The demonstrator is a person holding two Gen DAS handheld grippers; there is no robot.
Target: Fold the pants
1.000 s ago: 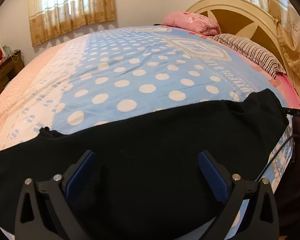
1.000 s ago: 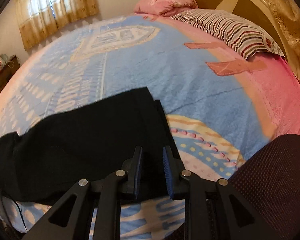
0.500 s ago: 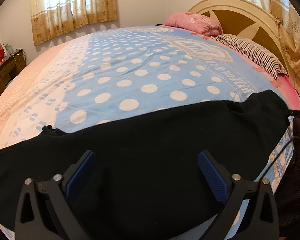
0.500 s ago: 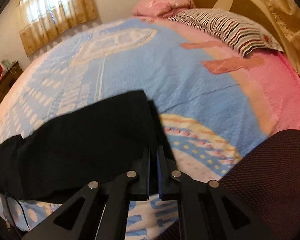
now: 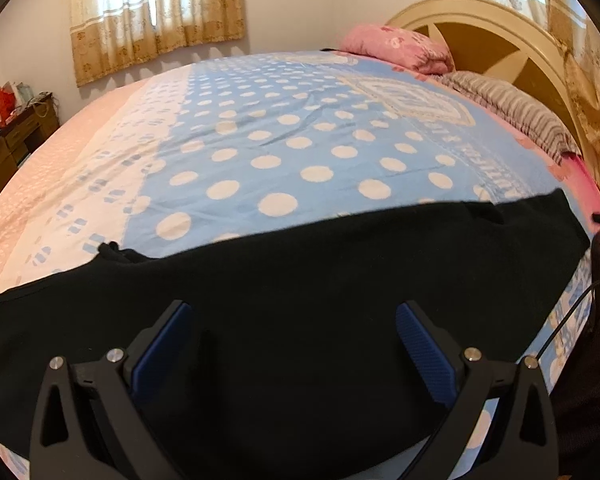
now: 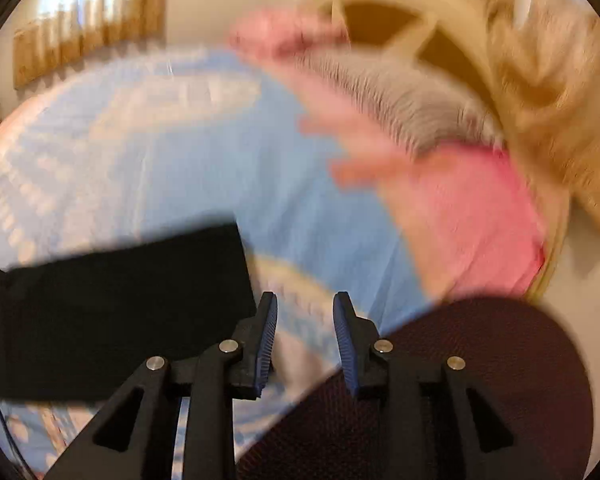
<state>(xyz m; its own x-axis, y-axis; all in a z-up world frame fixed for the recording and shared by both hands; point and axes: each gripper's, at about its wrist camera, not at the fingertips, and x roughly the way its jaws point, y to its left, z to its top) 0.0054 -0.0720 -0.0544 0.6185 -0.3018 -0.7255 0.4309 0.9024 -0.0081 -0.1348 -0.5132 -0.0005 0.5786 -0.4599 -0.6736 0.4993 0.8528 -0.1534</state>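
The black pants (image 5: 300, 320) lie flat across the near edge of the bed, stretching from the left to the right side of the left wrist view. My left gripper (image 5: 294, 344) hovers over their middle with its jaws wide open and nothing between the pads. In the blurred right wrist view the pants' end (image 6: 112, 304) lies at the left. My right gripper (image 6: 305, 340) is just right of that end, above the bedspread; its jaws are opening and nothing is between them.
The bed carries a blue dotted bedspread (image 5: 284, 140), with a pink pillow (image 5: 396, 46), a striped pillow (image 5: 512, 116) and a cream headboard (image 5: 500, 32) at the far right. A dark mesh chair back (image 6: 460, 392) stands close at the right. A wooden dresser (image 5: 8, 140) is far left.
My right gripper shut near the pants' end, then opened again and lifted away to the right, off the cloth. The left gripper and the pants have not moved.
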